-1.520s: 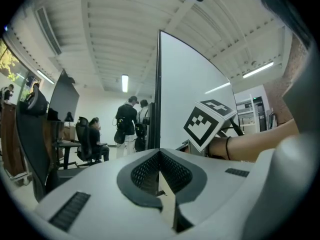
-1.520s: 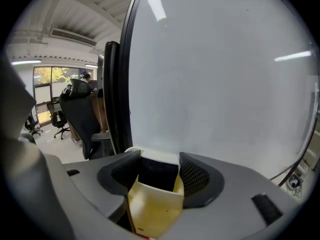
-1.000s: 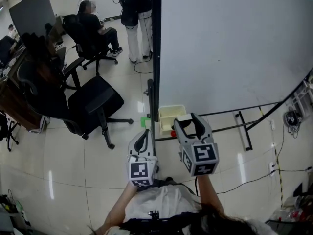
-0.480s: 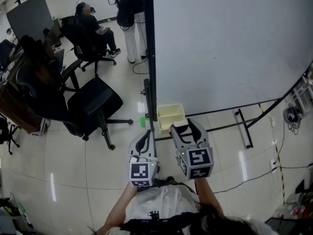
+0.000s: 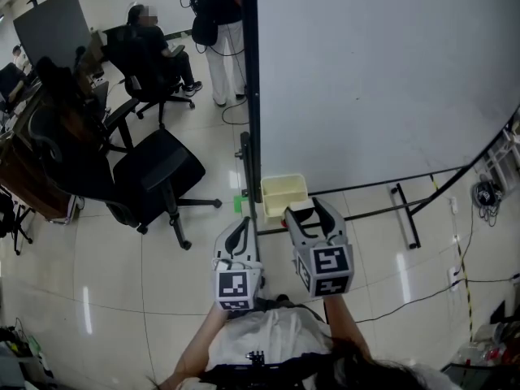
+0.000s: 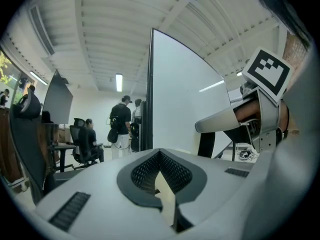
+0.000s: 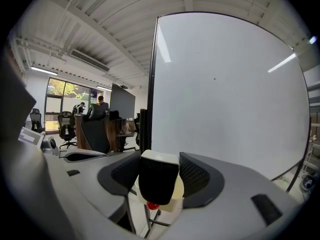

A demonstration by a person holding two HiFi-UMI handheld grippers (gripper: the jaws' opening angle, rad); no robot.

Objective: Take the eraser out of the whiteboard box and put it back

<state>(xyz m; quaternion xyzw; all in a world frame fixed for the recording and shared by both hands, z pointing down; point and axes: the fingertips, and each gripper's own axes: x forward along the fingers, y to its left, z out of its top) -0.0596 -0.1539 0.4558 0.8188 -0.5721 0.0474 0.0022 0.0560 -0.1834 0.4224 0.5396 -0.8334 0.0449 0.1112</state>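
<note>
My right gripper (image 5: 307,214) (image 7: 158,170) is shut on the eraser (image 7: 158,178), a black felt block with a white top, held upright between its jaws. It hovers just in front of the cream whiteboard box (image 5: 283,192) (image 7: 178,193), which hangs at the lower left corner of the whiteboard (image 5: 374,71). A small red thing (image 7: 152,205) shows under the eraser. My left gripper (image 5: 238,227) (image 6: 161,160) is shut and empty, level, to the left of the board's black edge post (image 5: 250,96).
Black office chairs (image 5: 150,173) stand on the glossy floor to the left. One person sits (image 5: 154,43) and another stands (image 5: 219,23) beyond the board. The stand's black legs (image 5: 406,214) and cables (image 5: 422,295) lie at the right.
The right gripper with the eraser has drawn slightly back and left from the box, and now hides the red thing below it. The left gripper has stayed put.
</note>
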